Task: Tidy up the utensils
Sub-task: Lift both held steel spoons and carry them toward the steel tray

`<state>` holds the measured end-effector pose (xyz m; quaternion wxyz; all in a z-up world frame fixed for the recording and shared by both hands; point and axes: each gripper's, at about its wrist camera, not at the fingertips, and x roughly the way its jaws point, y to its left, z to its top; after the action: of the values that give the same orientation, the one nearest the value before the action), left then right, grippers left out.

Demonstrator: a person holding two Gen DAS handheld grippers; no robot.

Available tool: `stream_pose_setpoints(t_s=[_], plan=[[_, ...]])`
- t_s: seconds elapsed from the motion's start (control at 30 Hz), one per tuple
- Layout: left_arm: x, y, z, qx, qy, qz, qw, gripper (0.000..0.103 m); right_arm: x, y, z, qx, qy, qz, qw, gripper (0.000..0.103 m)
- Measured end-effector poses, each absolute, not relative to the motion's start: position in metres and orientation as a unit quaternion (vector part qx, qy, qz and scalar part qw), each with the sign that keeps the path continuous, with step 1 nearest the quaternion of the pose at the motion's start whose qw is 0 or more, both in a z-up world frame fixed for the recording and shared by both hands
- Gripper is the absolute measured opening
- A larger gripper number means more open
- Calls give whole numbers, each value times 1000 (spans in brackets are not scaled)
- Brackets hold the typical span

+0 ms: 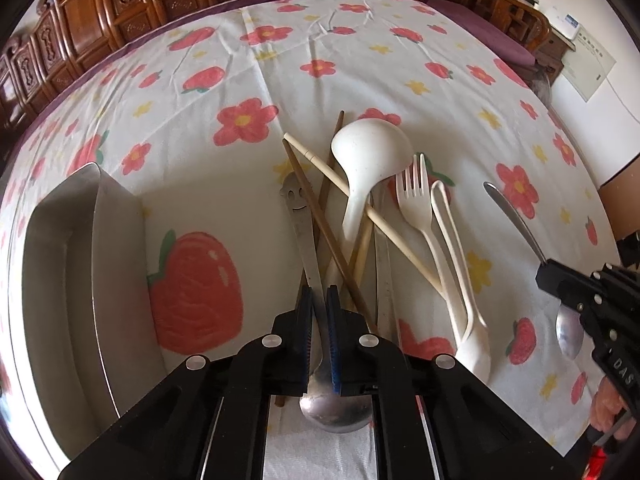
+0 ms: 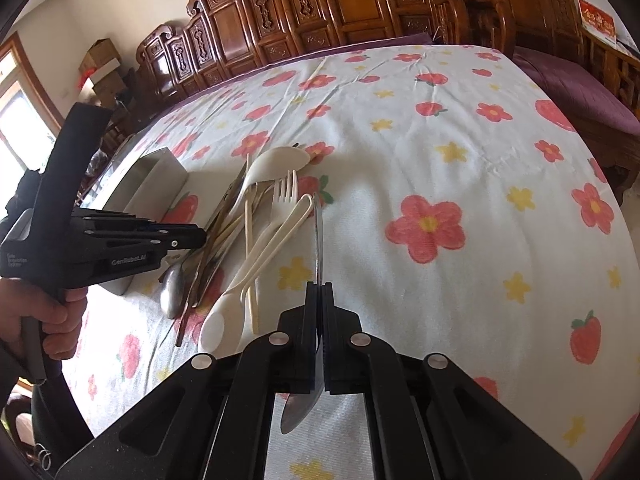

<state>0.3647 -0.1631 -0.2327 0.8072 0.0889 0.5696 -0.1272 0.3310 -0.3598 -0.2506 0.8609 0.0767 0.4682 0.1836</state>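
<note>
A: Blue pads of the left gripper [image 1: 320, 312] pinch the handle of a steel spoon [image 1: 334, 412], low centre of the left view; its bowl lies right under the camera

B: And the right gripper [image 2: 320, 300]?

A: Pressed tight on a second metal spoon [image 2: 318, 232], handle running up mid-frame, bowl tucked below the jaws. It looks lifted clear of the cloth [image 2: 440, 160]

B: Is anything sorted yet?

A: Hardly, I'd judge. The metal tray [image 1: 60, 280] at the left edge shows nothing in the part I can see. The pile sits in the centre: white ladle [image 1: 368, 152], fork [image 1: 414, 192], plastic spoon [image 1: 476, 344], chopsticks [image 1: 360, 204] crossed over each other, and a smiley-handled steel piece

B: So what's left?

A: Nearly all of it: two spoons in hand, the rest tangled beside the tray
</note>
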Motion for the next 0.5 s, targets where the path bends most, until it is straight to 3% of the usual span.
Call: stream_pose_setpoints(t_s=[0.5], plan=[[352,-152,-213,89,547,-138,821,5,331,-358,-249,73,466,183,863,3]])
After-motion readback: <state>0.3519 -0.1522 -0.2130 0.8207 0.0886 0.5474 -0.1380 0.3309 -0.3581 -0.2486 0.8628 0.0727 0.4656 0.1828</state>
